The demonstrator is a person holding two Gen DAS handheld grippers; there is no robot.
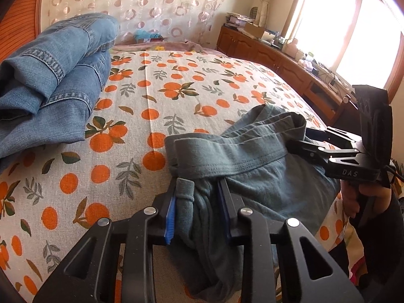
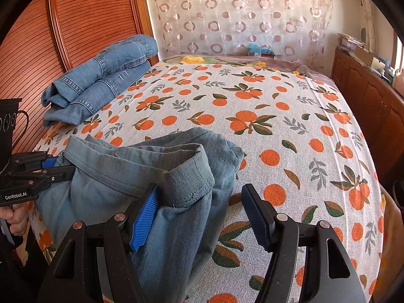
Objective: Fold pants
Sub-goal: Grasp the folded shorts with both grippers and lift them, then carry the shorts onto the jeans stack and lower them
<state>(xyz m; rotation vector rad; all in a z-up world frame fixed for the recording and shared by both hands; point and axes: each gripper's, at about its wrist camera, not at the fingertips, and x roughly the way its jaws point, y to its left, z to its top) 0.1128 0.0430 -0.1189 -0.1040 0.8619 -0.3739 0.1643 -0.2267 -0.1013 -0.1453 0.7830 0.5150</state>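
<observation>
Grey-green pants [image 1: 252,151] lie bunched at the near edge of the bed, with the ribbed waistband [image 1: 222,151] facing up. My left gripper [image 1: 198,189] is shut on a gathered fold at the waistband's left end, and cloth fills the gap between its pads. In the right wrist view the same pants [image 2: 113,176] reach between the fingers of my right gripper [image 2: 199,189]. It stands open: the waistband corner rests against the left blue pad [image 2: 142,219], while the right pad is clear of the cloth. Each gripper also shows in the other's view, the right gripper [image 1: 299,136] and the left gripper [image 2: 65,165].
Folded blue jeans [image 2: 101,75] sit at the bed's far left by a slatted wooden panel [image 2: 75,25]. The orange-print bedspread [image 2: 277,126] stretches away ahead. A wooden cabinet [image 1: 277,58] with clutter runs under the window on the right. A hand [image 1: 373,197] holds the right gripper.
</observation>
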